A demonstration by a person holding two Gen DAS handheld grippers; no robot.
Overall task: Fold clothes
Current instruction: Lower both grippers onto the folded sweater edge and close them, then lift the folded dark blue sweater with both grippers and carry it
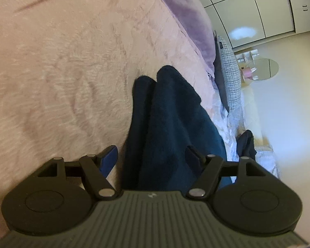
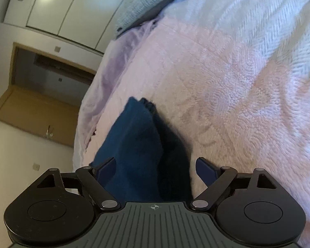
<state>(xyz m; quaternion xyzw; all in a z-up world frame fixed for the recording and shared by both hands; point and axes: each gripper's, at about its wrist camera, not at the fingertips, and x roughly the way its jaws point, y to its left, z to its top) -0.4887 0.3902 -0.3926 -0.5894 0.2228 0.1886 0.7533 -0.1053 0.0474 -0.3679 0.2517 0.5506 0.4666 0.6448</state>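
The dark navy garment (image 1: pixel 167 115) lies in a bunched, elongated heap on the fuzzy pink blanket (image 1: pixel 62 72) that covers the bed, near the bed's edge. In the left wrist view it runs from under the camera housing forward between the fingers of the left claw (image 1: pixel 150 159). The claw is released: its blue pads (image 1: pixel 108 159) stand apart on either side of the cloth, the left pad over bare blanket, the right one against dark fabric, so whether that pad touches the cloth cannot be told. Neither pad presses on it.

In the right wrist view the same garment (image 2: pixel 138 144) shows as a blue fold on the left and a darker, almost black fold on the right, narrowing to a point ahead of the right claw (image 2: pixel 156 170). This claw is also released, fingers spread wide, with the garment lying between them and not pinched.

A lilac sheet (image 2: pixel 113 62) hangs at the bed's side, and white wardrobe doors (image 1: pixel 248 10) stand beyond.
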